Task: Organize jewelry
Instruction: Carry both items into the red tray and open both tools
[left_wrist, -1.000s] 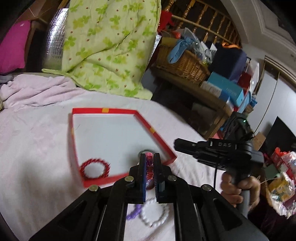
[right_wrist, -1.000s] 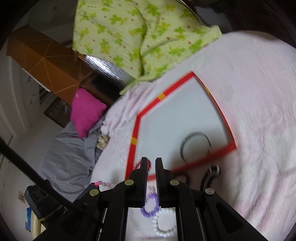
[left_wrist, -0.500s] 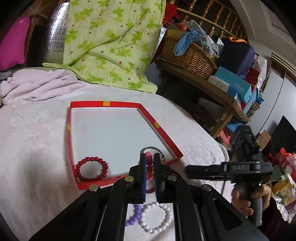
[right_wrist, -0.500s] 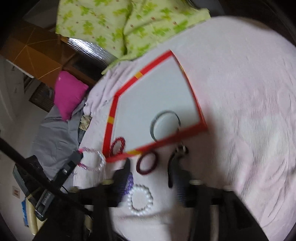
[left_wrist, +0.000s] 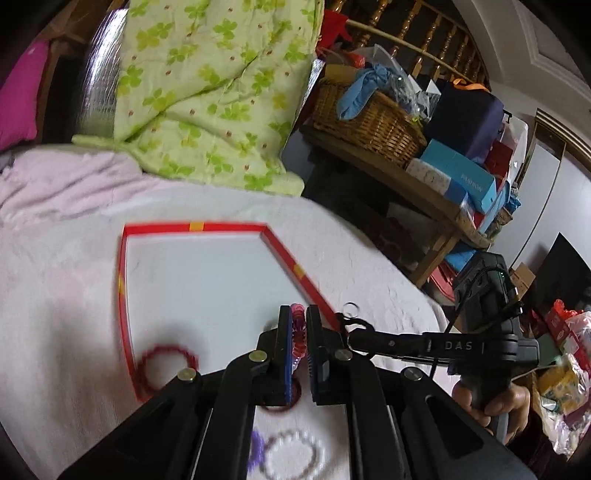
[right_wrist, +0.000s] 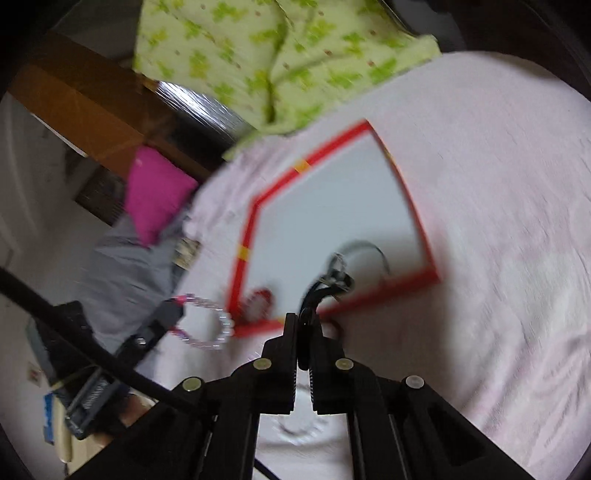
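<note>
My left gripper (left_wrist: 298, 313) is shut on a pink beaded bracelet (left_wrist: 297, 332) and hangs over the near right corner of the red-rimmed tray (left_wrist: 195, 226). From the right wrist view that bracelet (right_wrist: 207, 326) dangles as a loop beside the tray (right_wrist: 303, 165). My right gripper (right_wrist: 303, 321) is shut on a black cord with metal rings (right_wrist: 332, 277), held up over the tray's near rim. In the left wrist view the right gripper (left_wrist: 345, 328) reaches in from the right, rings (left_wrist: 350, 308) at its tip. A red bead bracelet (left_wrist: 168, 365) and a thin metal bangle (right_wrist: 365, 247) lie in the tray.
On the pink cloth in front of the tray lie a dark red bangle (left_wrist: 280, 404), a purple bracelet (left_wrist: 256, 448) and a white bead bracelet (left_wrist: 291, 454). A green quilt (left_wrist: 207, 92) is heaped behind the tray. A wicker basket (left_wrist: 369, 118) and boxes stand on a shelf at the right.
The right gripper opened wide over the black cord on the cloth, then shut on it and raised it. The left gripper drifted slightly, still holding the pink bracelet.
</note>
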